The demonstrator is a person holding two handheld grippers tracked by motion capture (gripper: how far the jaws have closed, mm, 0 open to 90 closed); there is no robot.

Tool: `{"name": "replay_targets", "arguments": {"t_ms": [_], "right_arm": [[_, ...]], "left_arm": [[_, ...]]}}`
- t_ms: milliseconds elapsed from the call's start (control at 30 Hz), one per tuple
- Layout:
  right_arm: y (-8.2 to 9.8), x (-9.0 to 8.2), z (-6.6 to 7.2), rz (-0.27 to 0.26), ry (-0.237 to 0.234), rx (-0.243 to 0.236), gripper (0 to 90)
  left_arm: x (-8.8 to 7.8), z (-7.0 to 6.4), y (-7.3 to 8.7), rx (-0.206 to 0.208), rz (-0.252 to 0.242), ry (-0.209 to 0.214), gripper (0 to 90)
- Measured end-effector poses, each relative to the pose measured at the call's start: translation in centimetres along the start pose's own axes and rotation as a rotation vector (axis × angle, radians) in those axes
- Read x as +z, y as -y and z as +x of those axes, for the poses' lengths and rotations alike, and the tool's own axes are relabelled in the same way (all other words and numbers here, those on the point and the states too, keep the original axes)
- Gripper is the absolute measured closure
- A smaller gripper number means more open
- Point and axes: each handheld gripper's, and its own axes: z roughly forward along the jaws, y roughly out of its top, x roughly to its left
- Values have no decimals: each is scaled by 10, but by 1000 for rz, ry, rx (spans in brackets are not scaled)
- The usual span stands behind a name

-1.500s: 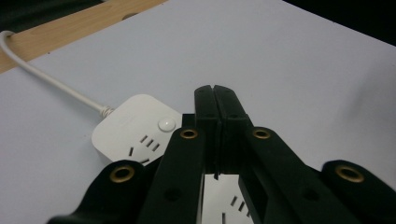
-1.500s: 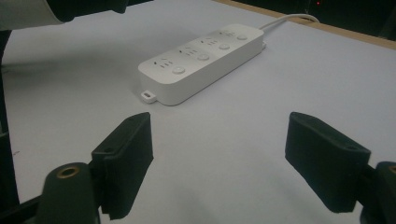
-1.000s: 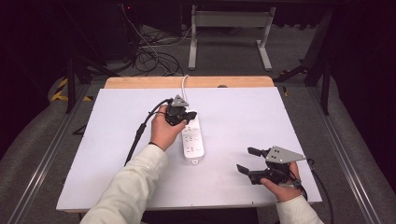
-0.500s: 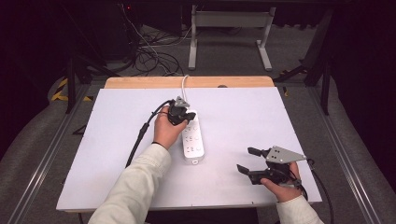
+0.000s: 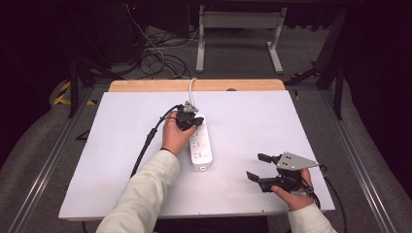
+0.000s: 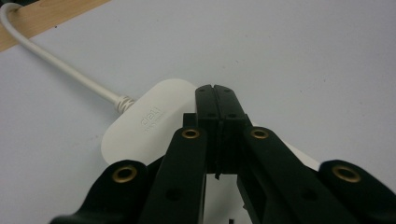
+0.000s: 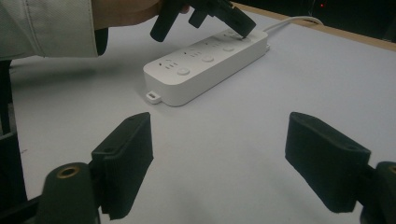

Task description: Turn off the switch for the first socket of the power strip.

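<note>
1. White power strip [image 5: 200, 143] lies flat mid-table on the white table top [image 5: 121, 121], long axis running away from the person, its cord [image 5: 191, 86] leaving over the table's far wooden edge
2. Left gripper [image 5: 190, 121] jaws pressed fully together, nothing between them; closed tip sits on the strip's far end, beside the cord entry, by the farthest button [image 7: 243, 39] – probably closed so it works as a single poking finger on a switch
3. Right gripper [image 5: 257, 167] wide open, empty, parked on the near right side of the strip, well apart from it – looks like standby, out of the way
4. Remaining buttons [image 7: 183, 71] toward the strip's near end untouched right now
</note>
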Motion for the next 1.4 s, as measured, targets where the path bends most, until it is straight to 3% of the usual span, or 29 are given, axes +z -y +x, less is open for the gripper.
{"name": "replay_targets", "arguments": {"t_ms": [1067,1133,1400], "right_arm": [[0,1,2,2,-15,4,236],[0,1,2,2,-15,4,236],[1,3,2,8,-22,5,236]], "left_arm": [[5,-3,2,-6,-5,-6,900],[5,-2,2,-23,-5,1,900],[7,-2,6,-21,-35,26,900]]}}
